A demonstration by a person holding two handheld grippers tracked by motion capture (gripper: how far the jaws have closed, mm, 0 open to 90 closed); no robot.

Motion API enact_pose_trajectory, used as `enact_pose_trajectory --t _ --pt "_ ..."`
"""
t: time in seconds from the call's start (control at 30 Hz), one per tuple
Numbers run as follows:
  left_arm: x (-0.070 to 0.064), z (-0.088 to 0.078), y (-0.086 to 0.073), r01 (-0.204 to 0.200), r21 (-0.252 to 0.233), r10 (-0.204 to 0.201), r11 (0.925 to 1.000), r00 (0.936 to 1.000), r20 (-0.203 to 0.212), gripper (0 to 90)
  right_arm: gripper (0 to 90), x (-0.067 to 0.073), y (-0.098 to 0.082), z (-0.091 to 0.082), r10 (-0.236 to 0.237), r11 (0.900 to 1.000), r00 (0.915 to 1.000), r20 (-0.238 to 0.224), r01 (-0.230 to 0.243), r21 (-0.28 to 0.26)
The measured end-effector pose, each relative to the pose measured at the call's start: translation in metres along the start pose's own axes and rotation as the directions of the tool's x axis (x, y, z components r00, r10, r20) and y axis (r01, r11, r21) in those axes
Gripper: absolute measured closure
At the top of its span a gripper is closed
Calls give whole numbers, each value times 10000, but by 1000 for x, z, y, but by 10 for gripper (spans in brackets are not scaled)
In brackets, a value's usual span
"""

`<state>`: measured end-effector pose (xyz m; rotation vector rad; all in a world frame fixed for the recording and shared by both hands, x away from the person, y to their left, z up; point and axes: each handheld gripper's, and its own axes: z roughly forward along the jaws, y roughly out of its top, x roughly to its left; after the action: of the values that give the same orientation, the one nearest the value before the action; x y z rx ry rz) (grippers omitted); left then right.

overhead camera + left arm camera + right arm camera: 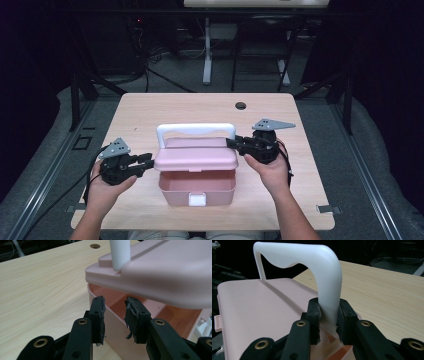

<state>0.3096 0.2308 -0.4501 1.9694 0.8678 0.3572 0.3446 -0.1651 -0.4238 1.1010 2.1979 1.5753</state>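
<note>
Two grippers at work: both at one pink box, one on each side.
High view, box: pink box (pixel 197 187) sits near the middle of the wooden table (pixel 150 107), toward the person's edge; pink lid (pixel 196 155) raised at the front, so the inside shows below it; white handle (pixel 195 130) stands up behind the lid; white latch (pixel 197 200) on the front wall.
High view, left gripper (pixel 148 161): level, at the lid's left end, tips just beside it.
High view, right gripper (pixel 231 142): level, at the handle's right foot.
Left gripper view, jaws: left gripper (pixel 115 315) parted, with the box's side wall (pixel 113 322) standing in the gap; pads (pixel 100 315) not pressed on the wall; jaws have just been opening a little. Lid edge hangs above the tips.
Right gripper view, jaws: right gripper (pixel 329 318) clamped on the white handle's upright leg (pixel 329 305), a pad on either side, touching it.
Right gripper view, lid: pink lid surface (pixel 262 310) lies left of the jaws.
</note>
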Motion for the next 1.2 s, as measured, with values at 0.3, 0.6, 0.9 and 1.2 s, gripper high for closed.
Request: enact_pose_trajectory --t 0.3,0.6,0.9,1.2 --pt "-13 4 2 -626 -164 628 9979 9980 111 635 738 -1 1 1 88 9999 10000 -41 -88 -85" --pt "-15 6 4 -565 -169 566 9983 9984 55 633 735 -2 0 2 151 9999 9999 -23 -151 -37" --pt "-14 3 9 -553 -321 551 9980 9985 -70 629 674 -6 -2 -6 223 9990 9993 297 -211 -390" --pt "-11 1 15 -572 -726 558 9957 9982 -217 614 646 -7 -6 -15 40 9978 9955 947 22 -657"
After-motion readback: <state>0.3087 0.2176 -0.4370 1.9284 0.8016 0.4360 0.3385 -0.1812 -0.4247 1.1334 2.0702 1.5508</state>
